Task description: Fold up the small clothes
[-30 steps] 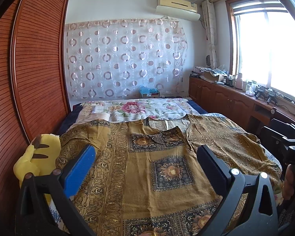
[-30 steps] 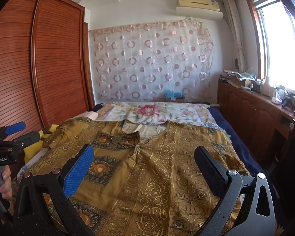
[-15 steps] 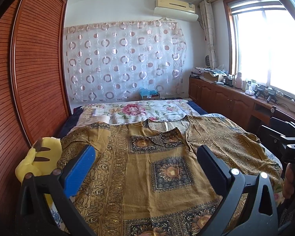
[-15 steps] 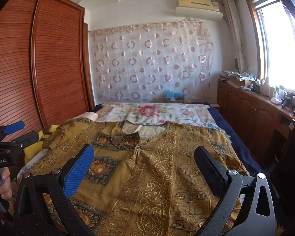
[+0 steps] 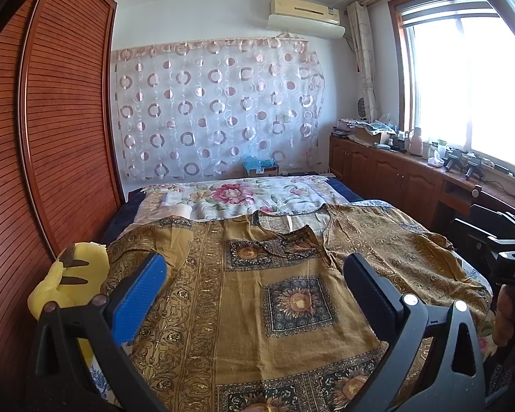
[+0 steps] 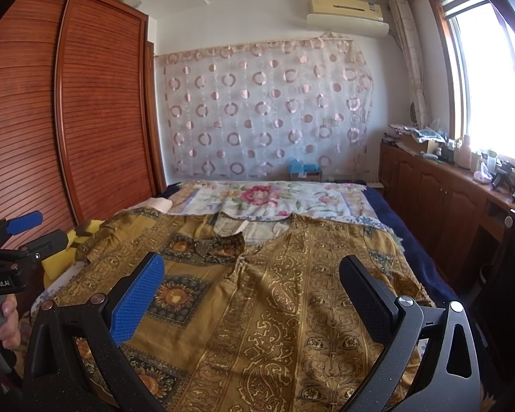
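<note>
A mustard-gold patterned blouse with sunflower squares lies spread flat on the bed, neckline away from me, both sleeves out. It also shows in the right wrist view. My left gripper is open and empty, held above the blouse's left half. My right gripper is open and empty, held above the blouse's right half. The right gripper's body shows at the right edge of the left wrist view; the left gripper's body shows at the left edge of the right wrist view.
A yellow plush toy lies at the bed's left edge beside the slatted wooden wardrobe. A floral sheet covers the far bed. A wooden cabinet counter with clutter runs under the window on the right.
Both grippers stay open. The left wrist view has tilted up slightly; the right has barely moved. The blouse has not moved.
</note>
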Tool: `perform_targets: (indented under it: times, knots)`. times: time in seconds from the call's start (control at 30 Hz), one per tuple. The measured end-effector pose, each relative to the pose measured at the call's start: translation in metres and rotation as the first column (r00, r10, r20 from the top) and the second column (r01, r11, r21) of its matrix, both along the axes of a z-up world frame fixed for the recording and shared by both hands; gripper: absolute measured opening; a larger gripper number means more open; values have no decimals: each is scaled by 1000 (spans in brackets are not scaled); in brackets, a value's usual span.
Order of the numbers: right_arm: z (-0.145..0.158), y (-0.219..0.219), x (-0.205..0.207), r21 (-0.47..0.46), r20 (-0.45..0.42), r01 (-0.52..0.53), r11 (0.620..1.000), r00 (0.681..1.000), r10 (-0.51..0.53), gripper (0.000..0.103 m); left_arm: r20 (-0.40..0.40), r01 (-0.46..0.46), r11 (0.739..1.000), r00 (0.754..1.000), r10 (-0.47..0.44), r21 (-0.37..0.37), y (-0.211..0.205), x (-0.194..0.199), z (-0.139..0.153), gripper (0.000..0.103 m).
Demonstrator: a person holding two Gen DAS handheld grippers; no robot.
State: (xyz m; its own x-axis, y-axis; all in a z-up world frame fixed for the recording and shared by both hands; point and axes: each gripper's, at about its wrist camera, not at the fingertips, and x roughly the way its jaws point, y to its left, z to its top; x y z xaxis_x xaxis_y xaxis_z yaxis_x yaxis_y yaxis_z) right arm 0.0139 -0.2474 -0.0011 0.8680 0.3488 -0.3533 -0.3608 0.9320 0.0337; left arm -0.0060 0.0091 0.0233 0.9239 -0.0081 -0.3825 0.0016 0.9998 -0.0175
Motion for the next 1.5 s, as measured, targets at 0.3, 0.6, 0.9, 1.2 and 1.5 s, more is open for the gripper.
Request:
perform_targets:
  times: [0.3, 0.6, 0.9, 1.2, 1.5]
  knots:
    - [0, 0, 0, 1, 0, 0, 1000, 1000, 0, 103, 3, -2, 1000, 1000, 2, 5, -4, -1, -1, 103]
    - [0, 0, 0, 1, 0, 0, 1000, 1000, 0, 103, 5, -1, 1000, 1000, 1, 6, -4, -1, -2, 103]
    - [0, 0, -1, 1, 1, 0, 1000, 1000, 0, 103, 6, -2, 1000, 1000, 2, 7, -5, -1, -2, 103]
    - [-1, 1, 0, 0, -1, 0, 1000, 1000, 0, 103, 5, -3, 1000, 1000, 3, 8, -5, -2, -3, 103]
    - [-6, 1, 4, -11, -33, -9, 1000, 999, 8, 103, -54, -25, 1000, 998, 26, 8, 6, 12, -11, 103]
